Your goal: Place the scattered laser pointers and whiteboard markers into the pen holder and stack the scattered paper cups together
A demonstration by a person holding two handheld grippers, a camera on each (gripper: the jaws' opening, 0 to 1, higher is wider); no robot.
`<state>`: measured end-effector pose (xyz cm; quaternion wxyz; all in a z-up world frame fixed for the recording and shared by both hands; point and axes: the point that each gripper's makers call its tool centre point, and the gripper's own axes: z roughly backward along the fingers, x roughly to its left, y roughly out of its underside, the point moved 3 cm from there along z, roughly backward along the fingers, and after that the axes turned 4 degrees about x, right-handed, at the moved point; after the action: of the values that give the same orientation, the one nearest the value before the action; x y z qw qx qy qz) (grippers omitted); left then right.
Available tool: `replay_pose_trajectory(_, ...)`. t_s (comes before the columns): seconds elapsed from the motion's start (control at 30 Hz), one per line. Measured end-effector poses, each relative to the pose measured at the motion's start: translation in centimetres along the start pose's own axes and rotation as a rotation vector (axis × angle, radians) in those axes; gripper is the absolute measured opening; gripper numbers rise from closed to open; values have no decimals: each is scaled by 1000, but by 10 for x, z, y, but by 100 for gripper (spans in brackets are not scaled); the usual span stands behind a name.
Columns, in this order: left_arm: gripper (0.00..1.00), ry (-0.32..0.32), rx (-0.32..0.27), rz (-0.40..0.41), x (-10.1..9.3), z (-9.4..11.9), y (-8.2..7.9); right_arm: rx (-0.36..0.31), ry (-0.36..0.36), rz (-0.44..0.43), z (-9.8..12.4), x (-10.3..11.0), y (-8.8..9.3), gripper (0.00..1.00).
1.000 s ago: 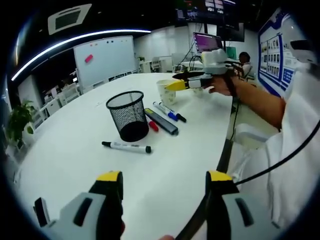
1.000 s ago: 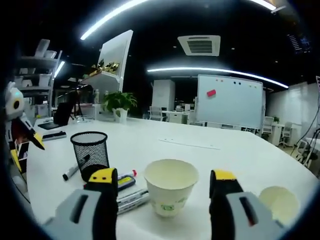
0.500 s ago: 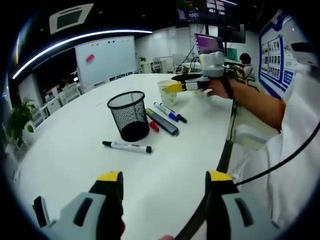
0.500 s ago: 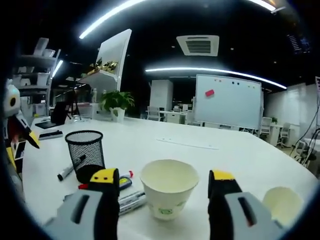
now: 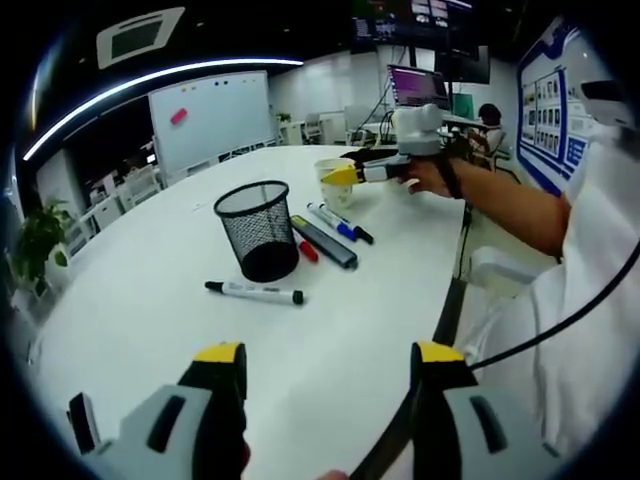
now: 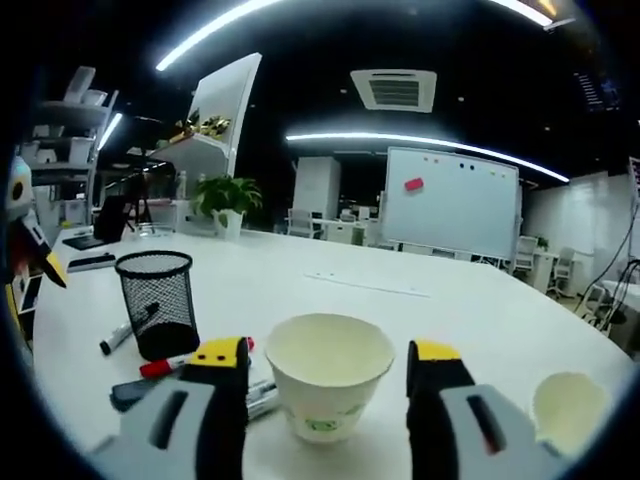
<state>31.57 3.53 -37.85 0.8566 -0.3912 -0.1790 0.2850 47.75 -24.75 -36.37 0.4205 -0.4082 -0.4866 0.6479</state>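
A black mesh pen holder (image 5: 258, 231) (image 6: 155, 302) stands on the white table (image 5: 150, 290). A black-capped marker (image 5: 254, 293) lies in front of it. More markers and a dark laser pointer (image 5: 326, 243) lie to its right, near a paper cup (image 5: 331, 182). My left gripper (image 5: 325, 363) is open, low over the near table edge. My right gripper (image 6: 325, 362) is open, its jaws on either side of the upright paper cup (image 6: 328, 386), with a gap each side. A second cup (image 6: 567, 408) sits at the right. The right gripper (image 5: 345, 171) also appears in the left gripper view, held by a hand.
A whiteboard (image 5: 208, 118) stands beyond the table, with office chairs and a potted plant (image 5: 35, 240) around. The person's white sleeve (image 5: 590, 300) and a black cable are at the right. The table's edge (image 5: 450, 300) curves close to the left gripper.
The right gripper has moved closer to the paper cup, which now sits larger between its jaws. The left gripper has stayed still.
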Motion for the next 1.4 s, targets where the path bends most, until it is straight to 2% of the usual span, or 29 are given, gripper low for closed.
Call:
replay_pose_trajectory(0.33,67,0,3,-4,-1,1,0,4,10,20,-5,-1,3,62)
replay_pose_trajectory(0.57,67,-3,3,-6,0,1,-1,-1,7,-7,-5,-2,1,61)
replay_pose_trajectory(0.93,67,-3,9,-10,0,2,-1,13,9,-23,-9,-4,5,54)
replay_pose_trajectory(1.4,67,-1,11,-3,-1,0,0,23,7,-34,-9,-3,9,50)
